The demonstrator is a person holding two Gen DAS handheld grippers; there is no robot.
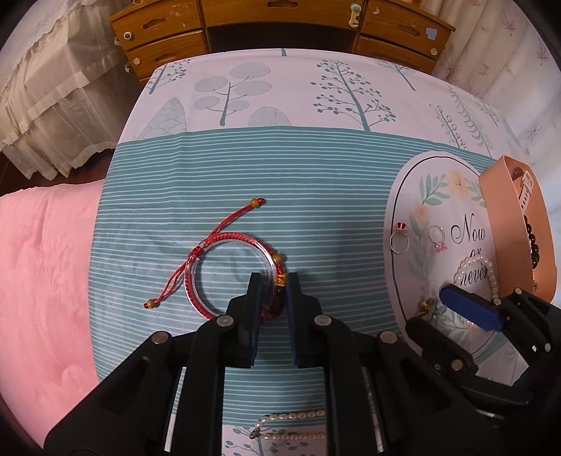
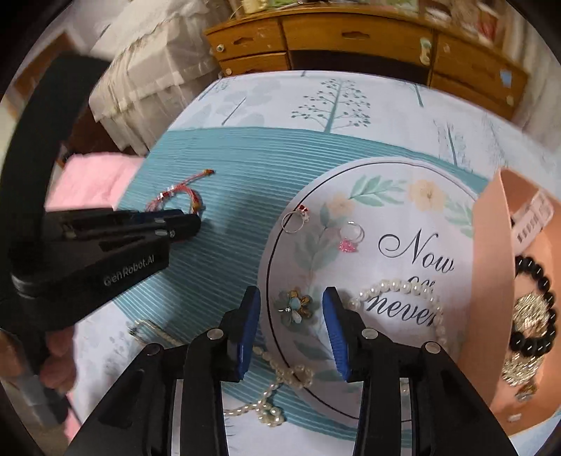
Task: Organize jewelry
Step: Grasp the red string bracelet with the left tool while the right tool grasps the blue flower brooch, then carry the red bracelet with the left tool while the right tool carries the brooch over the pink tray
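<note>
- Pearls (image 1: 291, 424) lie nearest, a loose string on the cloth (image 1: 245, 168) at the near edge, just behind the left gripper (image 1: 273, 280).
- That left gripper is closed narrow on the bracelet (image 1: 242, 277), pinching its right side where the beads are.
- This bracelet is a clear ring with red cord wound on it. It lies on the blue striped part of the cloth, left of the plate (image 1: 420, 196). Two red cord ends with little beads reach away to the left and far side.
- Over on the right, the right gripper (image 2: 291, 294) stands partly open above the near left part of the plate. Its pads touch nothing.
- Between its fingers, on the plate, lies a flower brooch (image 2: 293, 306).
- On the same plate sit two rings: one with a red stone (image 2: 296, 219) and one with a pink stone (image 2: 350, 236). A pearl bracelet (image 2: 403, 298) lies over the word "never".
- Right of the plate stands a peach box (image 2: 491, 266). Inside it are black beads (image 2: 536, 308), something gold and a white watch strap (image 1: 526, 189).
- A hand (image 2: 58, 361) shows at the left edge of the right view, gripping the left tool's handle.
- Far off stands a wooden desk (image 1: 280, 21) with drawers. A pink blanket (image 1: 45, 280) lies to the left.
</note>
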